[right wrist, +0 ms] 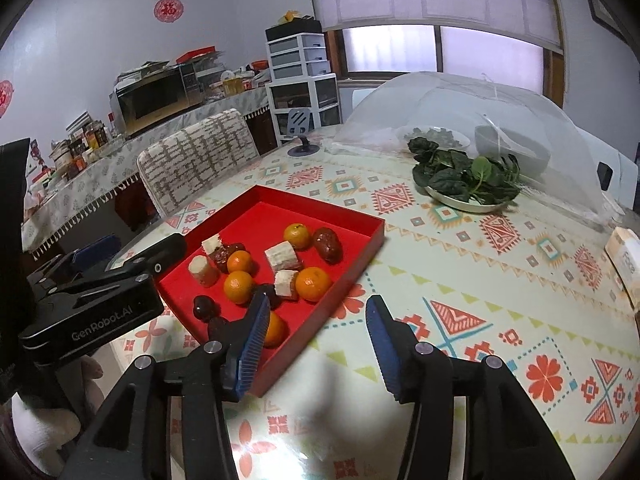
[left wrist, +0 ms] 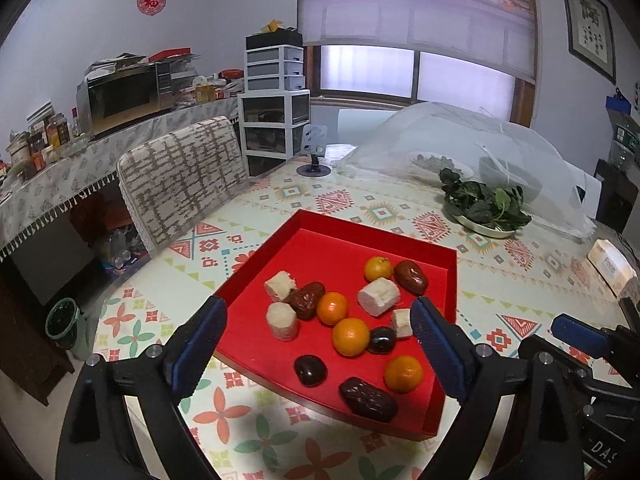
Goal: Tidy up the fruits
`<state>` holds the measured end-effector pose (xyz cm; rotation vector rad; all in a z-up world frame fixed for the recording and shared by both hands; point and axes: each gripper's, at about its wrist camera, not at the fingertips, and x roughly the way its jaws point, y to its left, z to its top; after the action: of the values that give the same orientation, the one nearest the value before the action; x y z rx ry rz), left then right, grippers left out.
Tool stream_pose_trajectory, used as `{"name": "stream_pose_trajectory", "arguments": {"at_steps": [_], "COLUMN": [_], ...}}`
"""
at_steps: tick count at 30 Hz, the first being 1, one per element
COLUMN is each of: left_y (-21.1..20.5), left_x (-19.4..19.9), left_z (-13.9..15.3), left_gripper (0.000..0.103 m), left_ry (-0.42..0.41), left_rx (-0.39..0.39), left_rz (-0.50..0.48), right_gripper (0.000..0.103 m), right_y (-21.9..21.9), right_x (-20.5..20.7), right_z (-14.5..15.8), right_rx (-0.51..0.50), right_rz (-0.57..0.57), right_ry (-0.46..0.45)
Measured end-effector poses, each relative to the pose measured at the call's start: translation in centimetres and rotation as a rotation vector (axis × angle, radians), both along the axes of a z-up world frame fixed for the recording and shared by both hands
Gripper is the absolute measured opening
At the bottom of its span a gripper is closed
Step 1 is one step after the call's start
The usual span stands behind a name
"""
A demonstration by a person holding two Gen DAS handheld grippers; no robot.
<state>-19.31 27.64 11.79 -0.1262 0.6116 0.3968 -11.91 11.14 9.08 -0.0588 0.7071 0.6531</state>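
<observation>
Judging by sight, the small oranges (left wrist: 351,336) are firm but rollable—best pinched across the middle—while both the left gripper (left wrist: 318,330) and the right gripper (right wrist: 316,328) are held open and empty.

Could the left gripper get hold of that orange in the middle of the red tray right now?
Probably yes: the left gripper is open and empty above the red tray, and the orange lies uncovered, though a dark fruit touches it.

A plate of leafy greens (left wrist: 486,206) sits upper right on the patterned table (left wrist: 360,208), a microwave (left wrist: 124,96) upper left.
</observation>
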Motion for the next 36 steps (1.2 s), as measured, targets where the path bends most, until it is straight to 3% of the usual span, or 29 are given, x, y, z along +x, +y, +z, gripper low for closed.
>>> {"name": "stream_pose_trajectory", "arguments": {"at_steps": [36], "left_y": [-2.2], "left_x": [1.2], "left_z": [-0.8], "left_gripper": [0.093], "left_ry": [0.035], "left_rx": [0.008], "left_rz": [-0.032], "right_gripper": [0.059], "right_y": [-1.8], "right_x": [0.2], "right_z": [-1.8], "right_rx": [0.019], "right_rz": [0.006], "right_ry": [0.044]}}
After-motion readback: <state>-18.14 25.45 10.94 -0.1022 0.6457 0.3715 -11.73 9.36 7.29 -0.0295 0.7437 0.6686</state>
